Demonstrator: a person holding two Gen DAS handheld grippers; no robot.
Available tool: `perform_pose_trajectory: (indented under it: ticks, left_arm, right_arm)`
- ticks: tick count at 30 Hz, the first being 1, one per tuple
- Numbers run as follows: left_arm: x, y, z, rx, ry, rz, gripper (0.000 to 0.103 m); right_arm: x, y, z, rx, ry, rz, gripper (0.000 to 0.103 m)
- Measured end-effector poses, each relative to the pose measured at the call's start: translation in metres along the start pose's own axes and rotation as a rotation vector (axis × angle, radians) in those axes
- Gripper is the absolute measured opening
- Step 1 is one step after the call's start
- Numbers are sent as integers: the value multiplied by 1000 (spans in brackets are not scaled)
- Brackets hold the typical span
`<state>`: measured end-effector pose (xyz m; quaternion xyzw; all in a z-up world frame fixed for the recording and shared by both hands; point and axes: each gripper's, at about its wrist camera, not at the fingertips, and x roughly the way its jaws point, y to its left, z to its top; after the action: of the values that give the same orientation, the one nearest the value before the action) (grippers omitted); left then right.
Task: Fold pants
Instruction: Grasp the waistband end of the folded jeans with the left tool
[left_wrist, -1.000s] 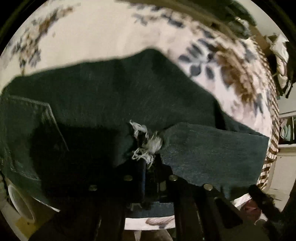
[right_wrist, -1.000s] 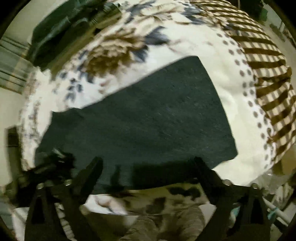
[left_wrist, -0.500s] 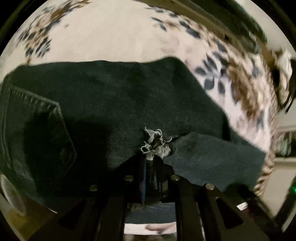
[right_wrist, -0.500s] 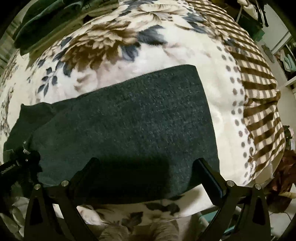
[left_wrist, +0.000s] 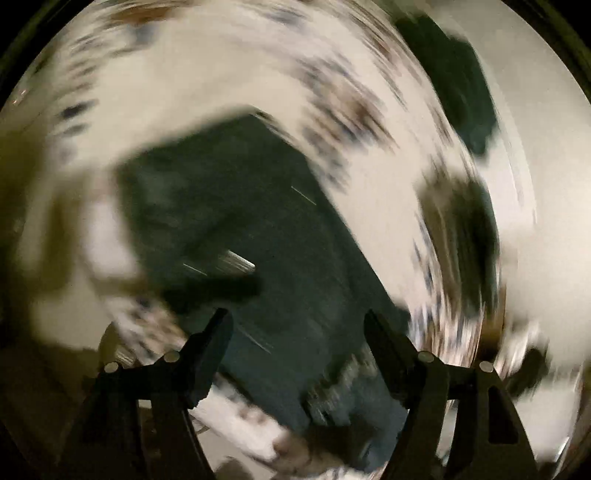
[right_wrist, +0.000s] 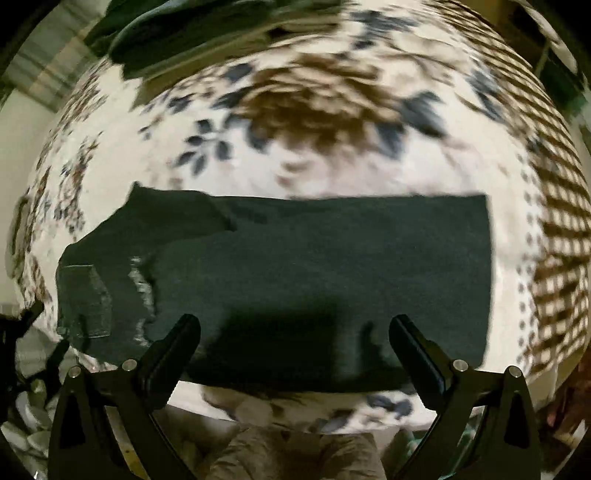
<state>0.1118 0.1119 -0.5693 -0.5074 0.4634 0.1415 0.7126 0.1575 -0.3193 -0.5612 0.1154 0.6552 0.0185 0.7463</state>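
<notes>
Your dark green denim pants (right_wrist: 295, 280) lie folded into a wide flat band across the white bed cover with brown and blue flowers (right_wrist: 295, 110), running left to right in the right wrist view. The near edge of the band sits just beyond your right gripper (right_wrist: 295, 325), between its two black fingers (right_wrist: 177, 339), which stand wide apart with nothing between them. A shadow falls on the cloth in that gap. At the left end of the band you can see a back pocket (right_wrist: 86, 299) and, beside it, a pale frayed rip (right_wrist: 142, 291). On the right the band ends in a straight edge, near the brown checked border of the cover (right_wrist: 557, 236).

In the left wrist view your left gripper (left_wrist: 295, 325) is also spread open and holds nothing. The pants (left_wrist: 258, 240) show there as a dark slanted shape beyond and between the fingers (left_wrist: 210, 354), reaching from the far left towards the near right.

That left view is heavily smeared, so the pants' edges, the pocket and the cover's pattern cannot be made out there, and whether the fingers touch the cloth cannot be told. A dark heap at the far edge of the bed (right_wrist: 192, 33) is cut off and blurred.
</notes>
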Motion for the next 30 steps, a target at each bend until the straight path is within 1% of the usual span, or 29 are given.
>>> perform_pose_trajectory:
  ticks: [2,3,4,5,9,11,14,15,16,17,18,20,23,25,27,29,30]
  left_arm:
    - [5,29,10,-95,-32,15,72]
    - [8,44,16,-140,-44,20,72]
    - [11,51,19,-162,-55,19,72]
    - [17,57,22,-179,-69,12,72]
    - [45,63,36,-202,-78,-12,72]
    - [56,60,44,-198,-82,0,72]
    - [57,50,54,-168,-119,-10,69]
    - [57,46,56,-165,-133,-16,65]
    - [56,43,57,-163,-151,-26,56]
    - [57,39,60,-151,-161,-16,35]
    - [55,35,59,-127,-173,-12,30]
    - [43,19,55,-64,-215,-14,27]
    - [14,-15,42,47,-264,-47,25]
    - [-10,-46,29,133,-284,-79,25]
    - [-33,-86,8,246,-289,-109,25]
    - [-49,-117,-17,343,-273,-151,25]
    - [-54,-138,-34,416,-257,-159,25]
  right_arm:
    - [7,18,10,-25,9,20,103]
    - [10,28,8,-33,10,28,103]
    - [12,39,10,-44,10,38,103]
    - [12,44,3,-51,7,47,103]
    - [16,72,2,-93,3,85,103]
    - [17,78,-1,-105,5,96,103]
    - [18,78,-3,-108,9,106,103]
    - [19,76,-3,-105,11,108,103]
    - [20,74,-3,-103,12,110,103]
    - [21,71,-4,-99,11,110,103]
    - [21,67,-4,-94,9,110,103]
    - [21,58,-5,-85,6,109,103]
    - [20,43,-6,-64,2,110,103]
    - [17,31,-7,-44,-2,103,103]
    - [13,14,-9,-14,-6,108,103]
    - [6,-4,-11,19,-14,109,103]
    - [2,-14,-12,37,-21,111,103]
